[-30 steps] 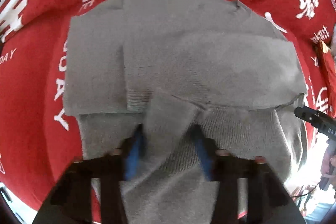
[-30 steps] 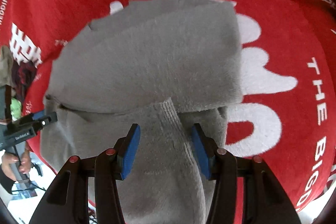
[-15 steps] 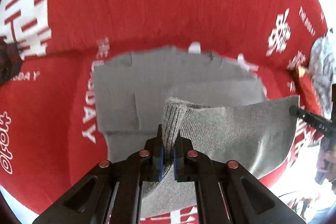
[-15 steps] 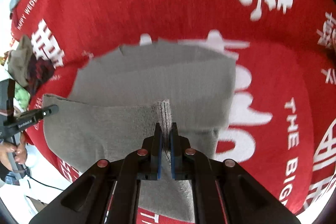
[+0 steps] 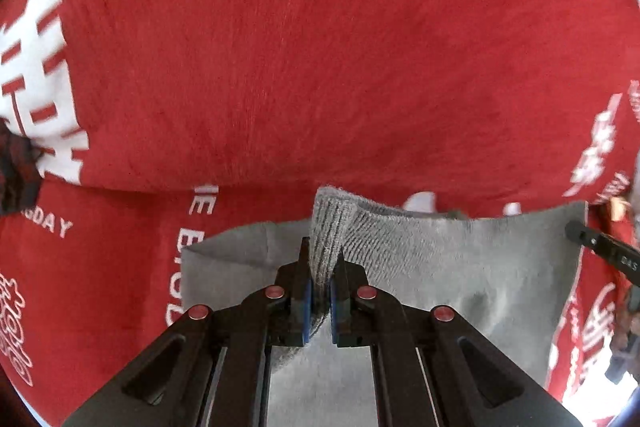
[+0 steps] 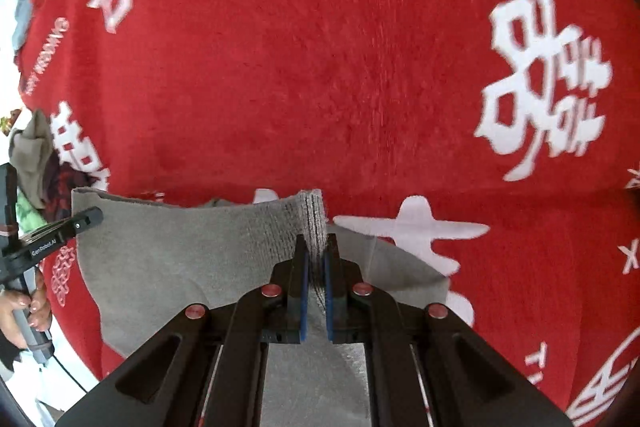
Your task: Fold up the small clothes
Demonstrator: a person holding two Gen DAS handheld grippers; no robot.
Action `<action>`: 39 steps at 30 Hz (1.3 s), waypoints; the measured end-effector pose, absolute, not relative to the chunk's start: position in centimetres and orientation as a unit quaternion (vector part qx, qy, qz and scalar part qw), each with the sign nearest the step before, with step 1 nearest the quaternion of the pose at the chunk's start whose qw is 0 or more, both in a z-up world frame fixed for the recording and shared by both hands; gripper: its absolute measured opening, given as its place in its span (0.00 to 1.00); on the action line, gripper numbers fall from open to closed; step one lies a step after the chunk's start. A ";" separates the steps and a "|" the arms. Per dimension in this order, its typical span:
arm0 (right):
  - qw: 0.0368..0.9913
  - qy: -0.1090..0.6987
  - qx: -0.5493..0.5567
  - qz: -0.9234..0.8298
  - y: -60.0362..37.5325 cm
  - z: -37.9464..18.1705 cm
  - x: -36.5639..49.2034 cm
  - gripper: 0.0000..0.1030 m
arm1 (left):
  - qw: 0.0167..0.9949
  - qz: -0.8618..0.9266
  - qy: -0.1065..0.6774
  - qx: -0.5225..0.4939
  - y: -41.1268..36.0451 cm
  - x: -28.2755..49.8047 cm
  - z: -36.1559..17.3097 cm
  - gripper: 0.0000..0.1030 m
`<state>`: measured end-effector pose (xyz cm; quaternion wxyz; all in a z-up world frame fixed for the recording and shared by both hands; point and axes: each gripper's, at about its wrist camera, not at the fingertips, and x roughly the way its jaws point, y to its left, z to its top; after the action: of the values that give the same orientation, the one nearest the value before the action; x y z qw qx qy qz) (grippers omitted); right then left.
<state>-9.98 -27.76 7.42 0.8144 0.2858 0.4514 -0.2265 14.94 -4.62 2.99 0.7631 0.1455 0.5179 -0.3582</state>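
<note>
While the left gripper (image 5: 320, 267) pinches the grey knit garment's (image 5: 460, 267) ribbed hem, the right gripper (image 6: 316, 259) clamps the same hem; the cloth hangs at six o'clock above the red printed blanket (image 5: 300, 67).

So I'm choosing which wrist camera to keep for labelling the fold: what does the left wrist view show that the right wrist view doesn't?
Left wrist view only: the right tongs entering at the right edge, and the sweater's lower layer lying flat at left. Right wrist view only: the left tongs, the hand holding them, and a pile of clothes at the left edge. Both show tongs shut on the sweater's ribbed hem, lifted above the red blanket with white lettering.
</note>
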 end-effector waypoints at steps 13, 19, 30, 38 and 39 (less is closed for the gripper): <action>0.753 0.509 0.345 -0.233 -31.4 -3.6 -8.3 0.07 | 0.799 -0.184 0.521 0.237 -6.9 17.2 -5.9 0.72; 0.731 0.504 0.348 -0.300 -32.7 -1.5 -10.3 0.29 | 0.800 -0.181 0.528 0.220 -4.0 18.8 -2.5 0.71; 0.740 0.537 0.366 -0.174 -23.3 -0.3 -14.3 0.28 | 0.731 -0.263 0.599 0.195 -0.9 10.4 -3.8 0.72; 0.719 0.519 0.413 -0.206 -23.9 -0.6 -21.3 0.27 | 0.728 -0.244 0.614 0.181 5.3 9.8 -2.5 0.72; 0.714 0.508 0.437 -0.202 -23.9 -0.3 -22.0 0.28 | 0.727 -0.250 0.615 0.176 6.0 9.8 -1.9 0.72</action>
<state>-21.99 -23.87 -0.26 0.7142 0.4374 0.5078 -0.2018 9.83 6.02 -1.91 0.7267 0.1763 0.6152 -0.2497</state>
